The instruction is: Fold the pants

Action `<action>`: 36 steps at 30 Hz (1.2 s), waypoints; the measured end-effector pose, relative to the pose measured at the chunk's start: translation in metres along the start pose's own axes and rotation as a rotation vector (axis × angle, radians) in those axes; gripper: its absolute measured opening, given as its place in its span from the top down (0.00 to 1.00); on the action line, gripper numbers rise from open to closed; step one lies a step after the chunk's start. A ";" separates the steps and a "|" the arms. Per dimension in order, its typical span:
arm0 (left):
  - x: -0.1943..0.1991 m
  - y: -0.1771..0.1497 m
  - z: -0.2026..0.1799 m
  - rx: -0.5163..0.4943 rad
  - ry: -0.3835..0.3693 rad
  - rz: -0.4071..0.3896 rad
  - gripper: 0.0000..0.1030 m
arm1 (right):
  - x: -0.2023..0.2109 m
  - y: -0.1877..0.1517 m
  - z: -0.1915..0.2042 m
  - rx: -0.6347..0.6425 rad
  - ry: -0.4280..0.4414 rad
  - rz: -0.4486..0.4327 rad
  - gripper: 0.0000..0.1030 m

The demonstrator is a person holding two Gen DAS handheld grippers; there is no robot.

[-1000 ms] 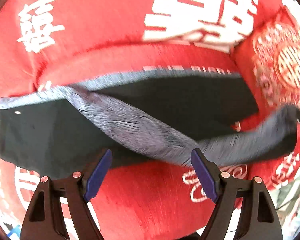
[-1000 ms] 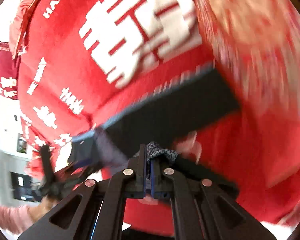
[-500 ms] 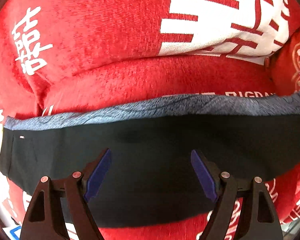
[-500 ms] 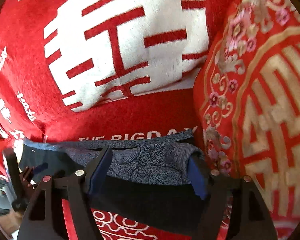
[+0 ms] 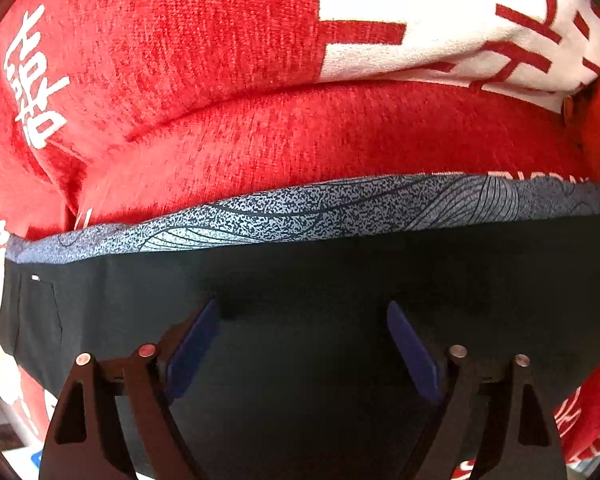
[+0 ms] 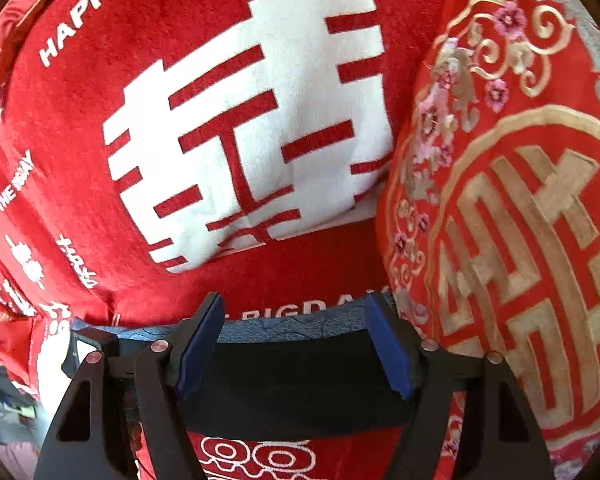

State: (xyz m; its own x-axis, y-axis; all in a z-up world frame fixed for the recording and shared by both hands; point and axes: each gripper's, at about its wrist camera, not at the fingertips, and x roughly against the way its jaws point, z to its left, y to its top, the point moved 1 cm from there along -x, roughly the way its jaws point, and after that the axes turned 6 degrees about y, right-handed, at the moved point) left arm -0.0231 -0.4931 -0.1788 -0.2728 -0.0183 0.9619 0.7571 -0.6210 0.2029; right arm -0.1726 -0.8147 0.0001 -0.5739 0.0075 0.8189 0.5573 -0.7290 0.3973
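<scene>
Over the pants (image 5: 300, 360), claws (image 5: 302, 336) wide.

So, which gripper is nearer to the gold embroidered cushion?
Right. The right gripper is open over the pants, with the gold embroidered cushion beside it. The left gripper sees none of that cushion.

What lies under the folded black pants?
The pants rest on red plush fabric with white lettering, visible around them. Whatever lies directly beneath is covered.
</scene>
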 end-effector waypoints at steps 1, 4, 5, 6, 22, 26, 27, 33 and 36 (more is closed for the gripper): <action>0.003 0.001 0.000 0.003 -0.011 -0.005 0.16 | -0.005 -0.003 0.001 0.004 -0.021 0.024 0.32; 0.012 0.006 -0.005 -0.019 -0.008 -0.045 0.16 | -0.039 -0.023 0.000 0.023 -0.060 0.142 0.70; 0.011 0.009 -0.008 -0.028 -0.003 -0.052 0.16 | -0.058 -0.032 -0.004 0.019 -0.066 0.188 0.70; 0.009 0.010 -0.010 -0.031 0.004 -0.049 0.16 | -0.071 -0.037 -0.007 0.022 -0.079 0.208 0.70; -0.008 0.030 0.059 0.129 0.080 -0.045 0.00 | -0.119 -0.027 -0.032 -0.003 -0.166 0.183 0.60; -0.004 0.007 0.099 0.150 0.126 -0.011 0.00 | -0.087 -0.063 -0.030 -0.065 -0.093 0.195 0.58; -0.002 -0.007 0.109 0.153 0.140 0.005 0.00 | -0.079 -0.078 -0.030 -0.092 -0.076 0.209 0.58; 0.003 -0.045 0.159 0.170 0.162 0.071 0.00 | -0.061 -0.128 -0.010 -0.168 0.000 0.247 0.58; 0.003 -0.058 0.187 0.198 0.147 0.092 0.00 | -0.063 -0.143 0.018 -0.178 0.056 0.263 0.53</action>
State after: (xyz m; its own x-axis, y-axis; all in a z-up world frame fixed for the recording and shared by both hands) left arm 0.0430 -0.3107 -0.1529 -0.2701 -0.1904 0.9438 0.8802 -0.4461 0.1619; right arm -0.2054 -0.6984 -0.1003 -0.4595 -0.2311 0.8576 0.5797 -0.8096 0.0925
